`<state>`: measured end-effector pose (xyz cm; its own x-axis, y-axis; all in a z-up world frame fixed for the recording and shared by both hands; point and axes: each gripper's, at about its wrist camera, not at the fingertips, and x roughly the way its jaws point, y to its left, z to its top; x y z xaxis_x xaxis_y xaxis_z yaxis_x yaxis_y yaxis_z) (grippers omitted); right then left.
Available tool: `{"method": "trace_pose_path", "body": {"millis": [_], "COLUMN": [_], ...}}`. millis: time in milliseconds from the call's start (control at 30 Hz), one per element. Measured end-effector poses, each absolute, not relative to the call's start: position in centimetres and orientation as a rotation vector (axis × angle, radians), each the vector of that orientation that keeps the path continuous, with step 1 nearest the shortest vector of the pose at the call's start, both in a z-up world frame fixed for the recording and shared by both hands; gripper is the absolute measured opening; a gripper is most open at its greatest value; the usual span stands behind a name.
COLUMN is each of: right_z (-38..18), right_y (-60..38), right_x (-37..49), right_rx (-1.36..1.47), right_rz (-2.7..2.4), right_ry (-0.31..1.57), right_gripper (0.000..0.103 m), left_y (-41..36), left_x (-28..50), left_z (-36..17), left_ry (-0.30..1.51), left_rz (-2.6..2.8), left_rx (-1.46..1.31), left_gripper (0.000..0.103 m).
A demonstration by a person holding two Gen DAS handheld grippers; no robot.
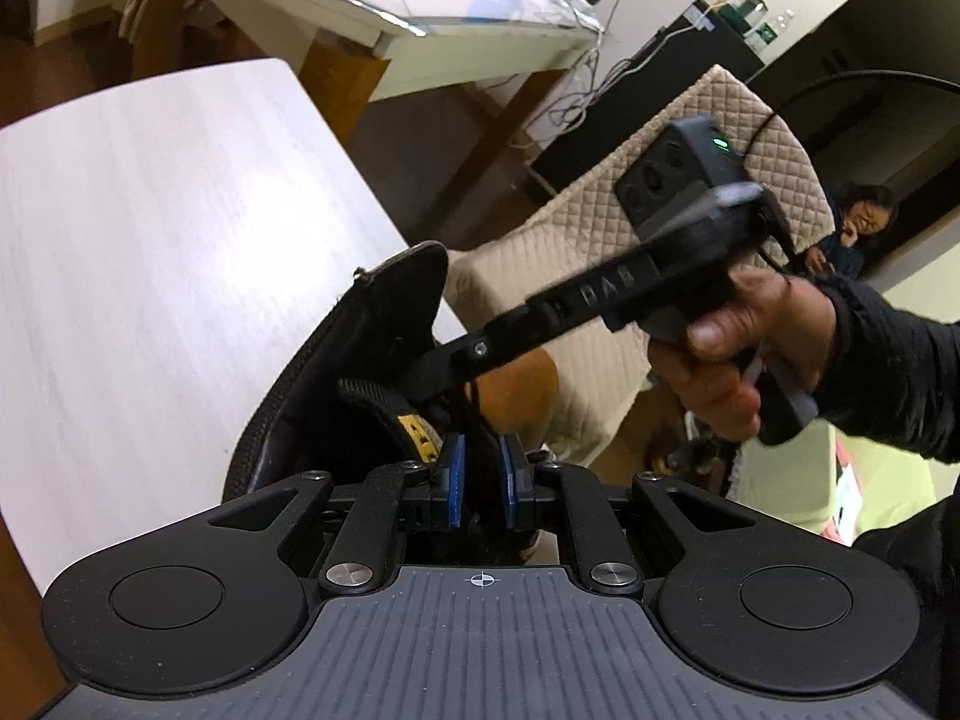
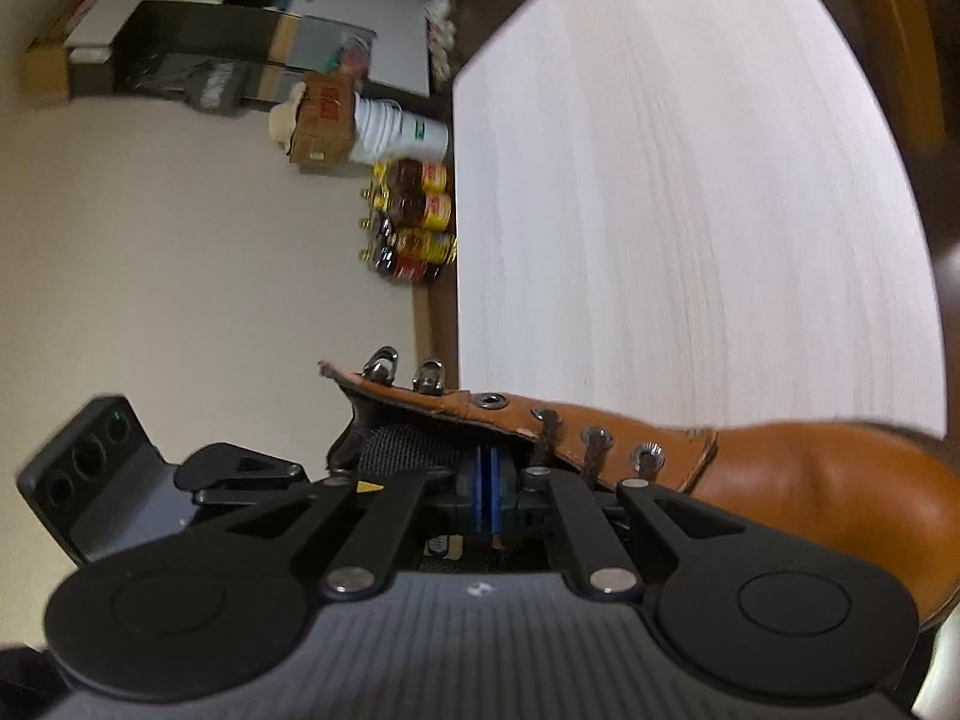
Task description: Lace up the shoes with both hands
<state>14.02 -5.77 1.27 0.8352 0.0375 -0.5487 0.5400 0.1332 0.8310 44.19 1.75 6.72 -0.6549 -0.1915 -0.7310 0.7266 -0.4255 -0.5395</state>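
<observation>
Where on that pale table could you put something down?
The pale table is bare beyond the brown boot, out to its rounded far edge. It is crowded at the boot's open top, where the left gripper and right gripper meet.

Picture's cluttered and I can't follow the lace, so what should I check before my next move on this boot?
1. Lace through middle eyelets: ok.
2. Top hooks laced: not ok, bare.
3. Right claw shut: ok.
4. Lace pinched in it: cannot tell.
5. Left claw gripping something: cannot tell; pads apart, dark material between.
</observation>
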Motion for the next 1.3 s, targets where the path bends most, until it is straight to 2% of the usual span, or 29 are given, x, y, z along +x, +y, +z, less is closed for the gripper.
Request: {"method": "trace_pose_path", "body": {"millis": [133,333,567,800,933,1100,1300], "right_z": [1.2,1.5,-0.5,-1.7,-1.3,-0.4,-3.9], "right_y": [-5.5,-5.0,-4.6,-5.1,-5.2,-6.3,-9.1], "right_x": [13.7,12.9,12.3,12.6,11.8,9.4,11.3], "right_rx": [1.412,1.385,1.507,1.541,1.527,1.472,1.616], "right_rz": [-0.377,-0.47,-0.445,-0.418,-0.398,-0.408,-0.308], "right_ry": [0.509,0.398,0.269,0.255,0.272,0.275,0.246], "right_gripper": [0.003,0.003,0.003,0.005,0.015,0.015,0.015], "left_y": [1.7,0.6,-1.6,-1.5,-1.0,-0.4,-0.2], "left_x": [43.9,42.9,39.8,37.1,36.6,36.8,36.7], "left_z": [6.5,7.2,6.7,6.7,6.6,7.1,6.9], "left_ry": [1.203,1.179,1.149,1.016,0.978,0.955,0.975], "left_rz": [-2.098,-2.061,-1.935,-1.842,-1.817,-1.799,-1.766], "left_rx": [0.795,0.806,1.0,1.109,1.08,1.036,1.001], "left_gripper": [0.011,0.011,0.011,0.003,0.003,0.003,0.003]}}
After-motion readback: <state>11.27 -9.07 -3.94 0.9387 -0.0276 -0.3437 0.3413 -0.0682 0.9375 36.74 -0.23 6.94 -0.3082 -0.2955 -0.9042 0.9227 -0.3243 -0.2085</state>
